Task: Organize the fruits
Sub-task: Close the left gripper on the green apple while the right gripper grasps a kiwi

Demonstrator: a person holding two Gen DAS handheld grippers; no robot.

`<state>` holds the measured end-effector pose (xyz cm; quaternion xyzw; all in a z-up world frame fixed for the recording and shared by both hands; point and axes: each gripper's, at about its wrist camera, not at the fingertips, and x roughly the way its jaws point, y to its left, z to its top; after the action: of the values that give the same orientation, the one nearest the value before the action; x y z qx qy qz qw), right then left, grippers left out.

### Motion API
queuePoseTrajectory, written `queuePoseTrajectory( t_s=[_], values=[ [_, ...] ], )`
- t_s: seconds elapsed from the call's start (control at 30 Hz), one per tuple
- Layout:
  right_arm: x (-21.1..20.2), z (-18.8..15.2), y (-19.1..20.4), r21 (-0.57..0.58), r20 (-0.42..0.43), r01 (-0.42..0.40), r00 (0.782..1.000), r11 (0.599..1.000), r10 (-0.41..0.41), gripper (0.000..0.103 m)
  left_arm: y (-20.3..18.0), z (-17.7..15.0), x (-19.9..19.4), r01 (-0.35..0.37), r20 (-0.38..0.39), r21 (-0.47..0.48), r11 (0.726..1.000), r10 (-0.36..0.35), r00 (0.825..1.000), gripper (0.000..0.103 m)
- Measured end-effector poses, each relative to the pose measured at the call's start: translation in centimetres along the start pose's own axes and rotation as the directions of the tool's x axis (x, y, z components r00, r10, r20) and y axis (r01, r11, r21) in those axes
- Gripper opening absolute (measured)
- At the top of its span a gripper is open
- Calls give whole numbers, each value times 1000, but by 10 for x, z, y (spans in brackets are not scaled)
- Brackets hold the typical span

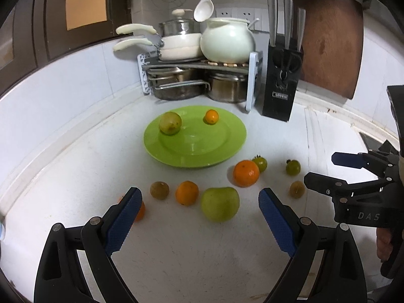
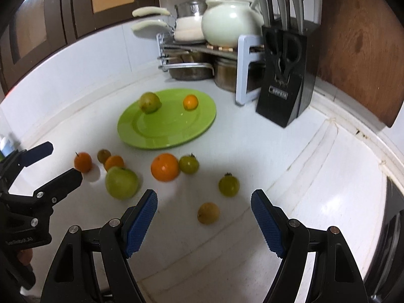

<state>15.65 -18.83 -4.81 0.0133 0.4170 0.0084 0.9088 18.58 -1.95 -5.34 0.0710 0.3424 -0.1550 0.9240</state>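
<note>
A green plate (image 1: 194, 149) held a greenish fruit (image 1: 170, 123) and a small orange (image 1: 211, 116); eight more fruits, among them a green apple (image 1: 219, 204), lay scattered before it.

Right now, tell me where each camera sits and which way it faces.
Left wrist: on the left gripper, angled down at the green apple and green plate; right gripper enters at right.
Right wrist: on the right gripper, angled down at a small yellow-brown fruit; left gripper enters at left.
Shared: plate, apple, large orange, knife block.
</note>
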Motion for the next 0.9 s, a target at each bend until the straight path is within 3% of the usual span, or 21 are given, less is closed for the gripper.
queuePoseTrajectory(
  t_s=[0.43,0.9],
  values=[
    [33,-14,-7,41,-99,-35,994,999,39,75,-11,-10,39,47,-80,29,998,-44,996,89],
    [53,-16,-14,72,-131,-68,988,995,77,59,-18,-11,69,104,-137,22,994,-100,985,68]
  ],
)
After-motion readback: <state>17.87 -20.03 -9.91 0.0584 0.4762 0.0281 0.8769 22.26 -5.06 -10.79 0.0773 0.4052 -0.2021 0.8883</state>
